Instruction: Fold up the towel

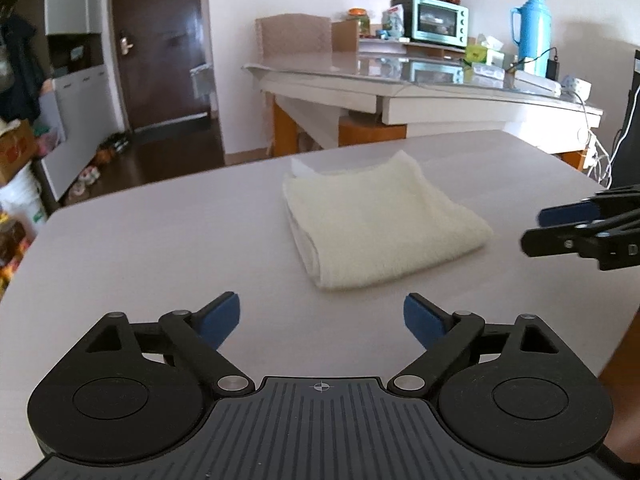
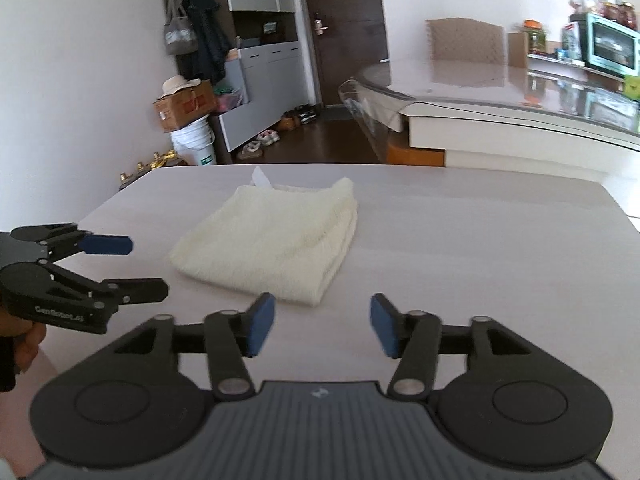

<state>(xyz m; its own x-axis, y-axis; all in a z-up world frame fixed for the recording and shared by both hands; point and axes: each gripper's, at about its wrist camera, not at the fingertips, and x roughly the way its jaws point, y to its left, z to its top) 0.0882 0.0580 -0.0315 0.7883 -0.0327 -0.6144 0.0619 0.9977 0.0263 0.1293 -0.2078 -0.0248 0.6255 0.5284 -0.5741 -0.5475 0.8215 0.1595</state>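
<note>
The left gripper (image 1: 322, 322), black with blue pads, stands wide over the bare desk, nothing between its jaws, and the towel lies just ahead of it, untouched. The right gripper (image 2: 323, 326), same black frame and blue pads, is also spread, a little less wide, empty too, with the towel's near corner just beyond its left pad (image 2: 261, 322). Each gripper shows up in the other's camera: the right one pokes in from the right edge of the left wrist view, the left one from the left edge of the right wrist view, jaws apart, both hanging clear of the cloth.

The cream-white terry towel (image 1: 376, 224) sits folded into a thick, roughly square pad in the middle of the pale grey wood-grain desk (image 1: 160, 248), its folded edge on the left in the left wrist view, and a small white tag (image 2: 261, 178) sticks up at its far edge.

Beyond the desk, a glass-topped white table (image 1: 440, 80) carries a mint-green toaster oven (image 1: 438, 20) and a light blue thermos jug (image 1: 532, 28), with a dark brown door (image 1: 160, 40) further left
</note>
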